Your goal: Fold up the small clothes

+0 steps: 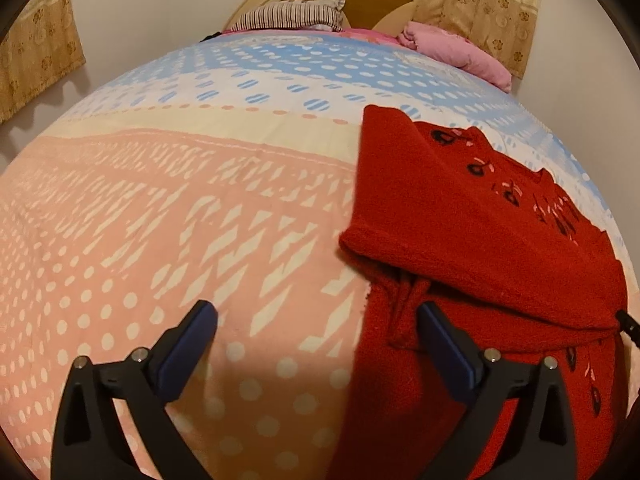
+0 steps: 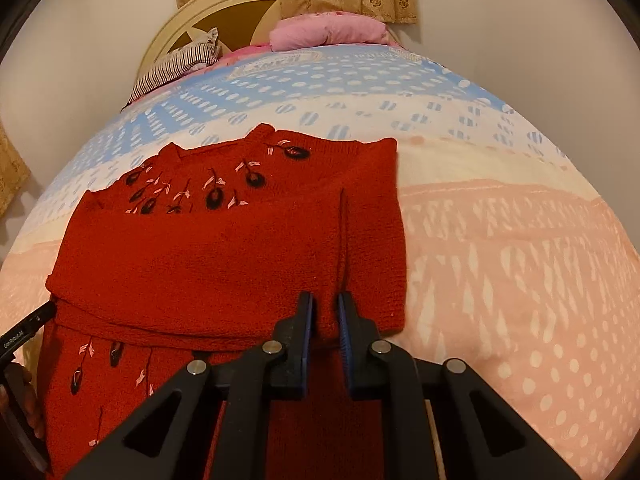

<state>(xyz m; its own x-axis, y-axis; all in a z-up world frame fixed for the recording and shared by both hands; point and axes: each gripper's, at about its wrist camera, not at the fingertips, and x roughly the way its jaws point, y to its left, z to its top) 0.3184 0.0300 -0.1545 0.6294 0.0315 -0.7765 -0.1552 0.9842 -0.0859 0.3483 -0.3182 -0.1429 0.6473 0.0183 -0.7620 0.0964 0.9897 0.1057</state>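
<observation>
A small red knit sweater [image 1: 480,216] with dark embroidered flowers lies on the bed, its sleeves folded across the body. It also shows in the right wrist view [image 2: 224,248]. My left gripper [image 1: 318,312] is open, its right finger over the sweater's left edge and its left finger over bare sheet. My right gripper [image 2: 325,304] is shut on a fold of the sweater at the near edge of the folded sleeve. The left gripper's tip [image 2: 36,320] shows at the sweater's left side.
The bed sheet [image 1: 200,208] is pink, cream and blue with white spots. A striped pillow [image 1: 292,16] and a pink cloth [image 1: 456,48] lie by the cream headboard [image 2: 224,4]. Curtains [image 1: 480,8] hang behind the bed.
</observation>
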